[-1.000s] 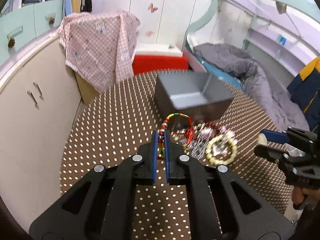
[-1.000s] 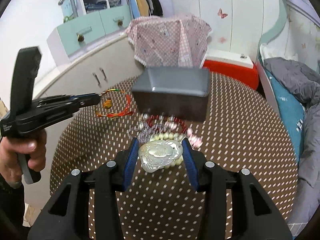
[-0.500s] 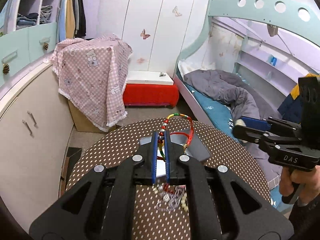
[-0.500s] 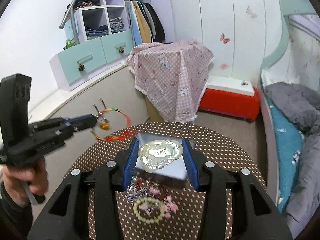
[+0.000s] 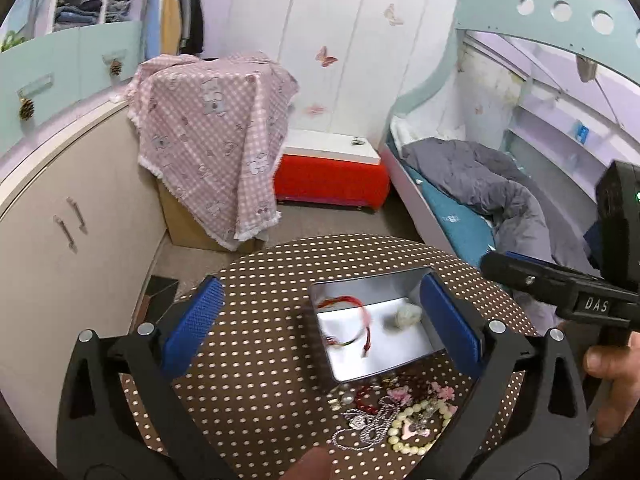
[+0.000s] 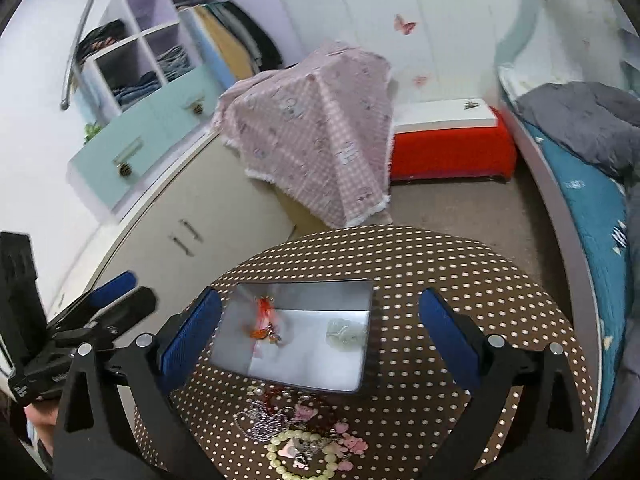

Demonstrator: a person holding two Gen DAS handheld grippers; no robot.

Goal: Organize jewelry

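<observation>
A grey metal box [image 5: 404,280] [image 6: 360,376] stands open on the brown dotted round table [image 5: 260,360] [image 6: 480,320]. In it, blurred, are a red corded bracelet [image 5: 350,326] [image 6: 266,320] and a pale shell pendant [image 5: 408,315] [image 6: 346,332]. A pile of jewelry [image 5: 394,414] [image 6: 304,436] with a pearl bracelet lies in front of the box. My left gripper [image 5: 320,320] is open and empty above the box. My right gripper [image 6: 320,328] is open and empty above the box too. Each shows in the other's view: the right gripper [image 5: 560,284], the left gripper [image 6: 100,312].
A beige cabinet [image 5: 60,240] stands left of the table. A pink checked cloth [image 5: 212,128] covers a box behind it. A red bench [image 5: 332,176] and a bed with grey bedding [image 5: 480,184] lie beyond.
Both grippers have opened over the box. The red bracelet has left the left gripper and the shell pendant the right one; both are now in the box.
</observation>
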